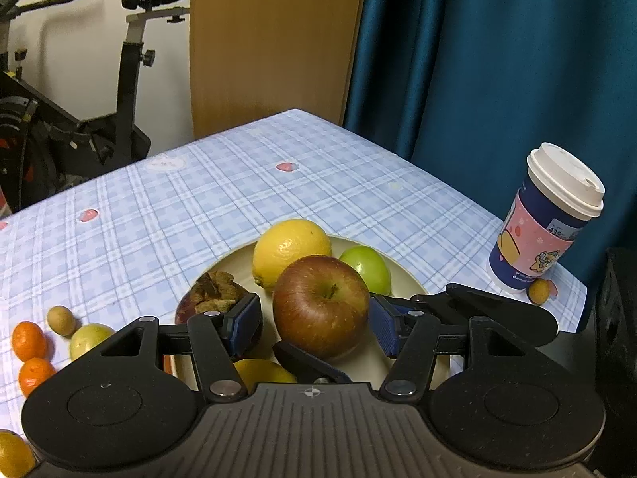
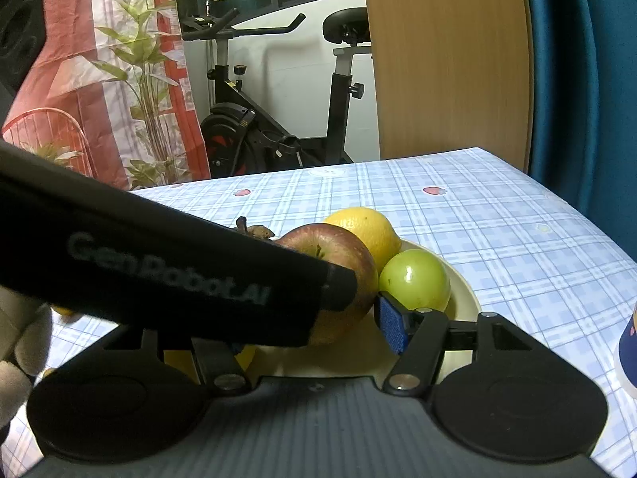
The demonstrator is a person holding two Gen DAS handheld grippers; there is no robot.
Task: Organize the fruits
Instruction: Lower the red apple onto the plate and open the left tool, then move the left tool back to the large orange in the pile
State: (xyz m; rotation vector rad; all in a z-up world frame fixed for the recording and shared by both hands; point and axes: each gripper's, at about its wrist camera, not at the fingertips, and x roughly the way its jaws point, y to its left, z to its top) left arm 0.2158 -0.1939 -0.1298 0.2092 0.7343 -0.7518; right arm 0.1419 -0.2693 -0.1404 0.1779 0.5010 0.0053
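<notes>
A cream plate [image 1: 402, 275] holds a red apple [image 1: 320, 302], a lemon [image 1: 292, 251], a green fruit [image 1: 366, 263] and a dark purple fruit with a dried cap [image 1: 215, 298]. My left gripper [image 1: 314, 322] straddles the apple with its jaws apart. The right pad is close against the apple, and a strip of plate shows by the left pad. In the right wrist view my right gripper [image 2: 310, 318] also stands apart at the apple [image 2: 342, 255]. Its right pad is beside the apple, and the left gripper's black body [image 2: 159, 263] hides its left finger. The apple rests on the plate.
Small oranges [image 1: 28, 338], a tan fruit [image 1: 59, 320] and a yellow-green fruit [image 1: 89, 338] lie on the checked tablecloth left of the plate. A lidded paper cup [image 1: 545, 219] stands at the right edge with a small orange fruit [image 1: 537, 290] at its foot. An exercise bike stands beyond the table.
</notes>
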